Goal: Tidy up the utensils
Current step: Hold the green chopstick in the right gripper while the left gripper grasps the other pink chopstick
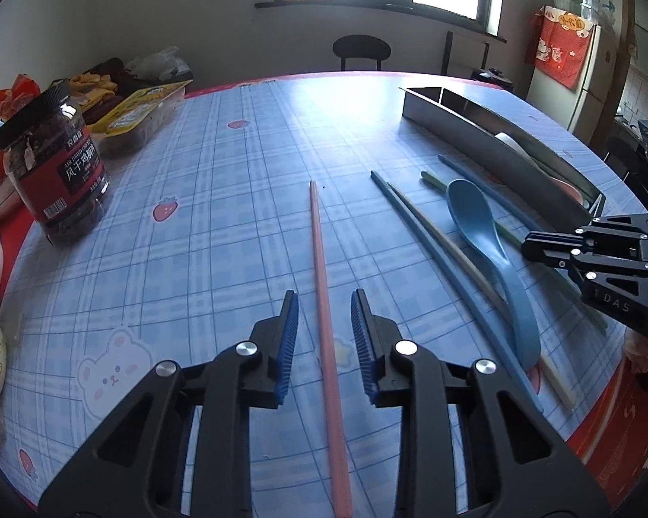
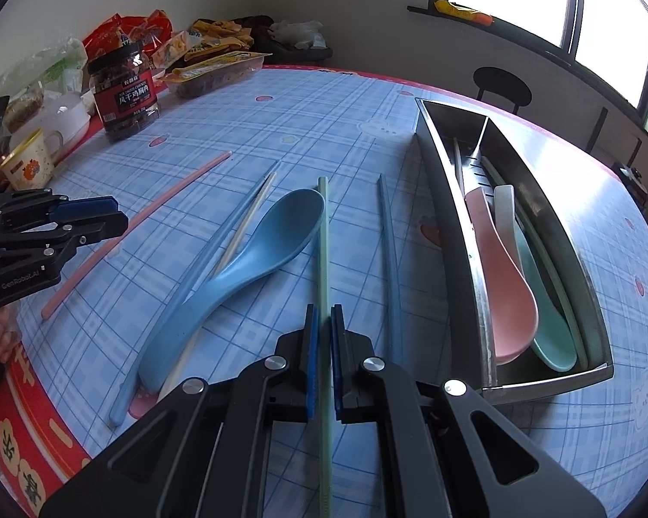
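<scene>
Green chopstick [image 2: 322, 254] clamped in right tool [image 2: 322, 315]. Pink chopstick [image 1: 324, 302] lies on counter [image 1: 220, 198] between the parted fingers of left tool [image 1: 324, 302], untouched.

Wrist cams, close, shared table [image 1: 237, 172]

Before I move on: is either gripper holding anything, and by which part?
The right gripper is shut on the green chopstick, partway along its shaft. The left gripper is open, straddling the pink chopstick, pads clear.
</scene>
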Demonstrator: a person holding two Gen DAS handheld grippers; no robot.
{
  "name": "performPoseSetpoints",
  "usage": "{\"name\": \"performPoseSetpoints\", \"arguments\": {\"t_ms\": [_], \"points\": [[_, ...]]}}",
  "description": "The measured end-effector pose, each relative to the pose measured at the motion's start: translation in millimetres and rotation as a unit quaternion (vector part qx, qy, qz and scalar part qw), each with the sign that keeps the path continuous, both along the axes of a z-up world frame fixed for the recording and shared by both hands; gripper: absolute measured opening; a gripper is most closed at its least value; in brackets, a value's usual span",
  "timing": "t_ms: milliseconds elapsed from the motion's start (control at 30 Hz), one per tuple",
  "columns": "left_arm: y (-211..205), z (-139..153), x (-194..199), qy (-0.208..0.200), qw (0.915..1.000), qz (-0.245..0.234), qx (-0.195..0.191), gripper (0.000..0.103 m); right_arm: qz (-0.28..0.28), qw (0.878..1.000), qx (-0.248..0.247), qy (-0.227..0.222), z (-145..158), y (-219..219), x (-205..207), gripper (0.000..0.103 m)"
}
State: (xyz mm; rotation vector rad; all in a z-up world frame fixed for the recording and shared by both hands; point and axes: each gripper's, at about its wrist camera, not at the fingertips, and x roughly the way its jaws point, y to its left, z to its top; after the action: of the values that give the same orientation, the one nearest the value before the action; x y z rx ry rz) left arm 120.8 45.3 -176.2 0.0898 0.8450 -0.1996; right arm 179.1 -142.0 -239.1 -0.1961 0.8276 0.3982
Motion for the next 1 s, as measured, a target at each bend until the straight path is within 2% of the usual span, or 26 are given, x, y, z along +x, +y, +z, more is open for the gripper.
{"name": "performPoseSetpoints", "arguments": {"t_ms": [367, 567, 633, 700, 1000], "points": [[-8.4, -9.4, 6.6, 0.02, 0.9993, 0.002, 0.031, 0.023, 0.001, 1.0, -0.002, -0.001, -0.2, 0.0, -0.4, 0.006], [-8.8, -9.6, 6.3, 0.02, 0.9993, 0.004, 0.032, 0.023, 0.001, 1.0, 0.005, 0.003, -0.7, -1.0, 0.7, 0.006], [-9.2, -9.5, 5.8, 0.019, 0.9992, 0.005, 0.034, 0.02, 0.001, 1.0, 0.006, 0.003, -0.7, -1.1, 0.7, 0.006], [-9.2, -9.5, 5.6, 0.019, 0.9992, 0.007, 0.035, 0.011, 0.003, 1.0, 0.007, 0.004, -0.6, -0.9, 0.7, 0.007], [-2.7, -5.4, 2.0, 0.008, 0.9997, 0.015, 0.02, 0.01, 0.003, 1.0, 0.007, 0.004, -0.2, -0.6, 0.9, 0.007]]}}
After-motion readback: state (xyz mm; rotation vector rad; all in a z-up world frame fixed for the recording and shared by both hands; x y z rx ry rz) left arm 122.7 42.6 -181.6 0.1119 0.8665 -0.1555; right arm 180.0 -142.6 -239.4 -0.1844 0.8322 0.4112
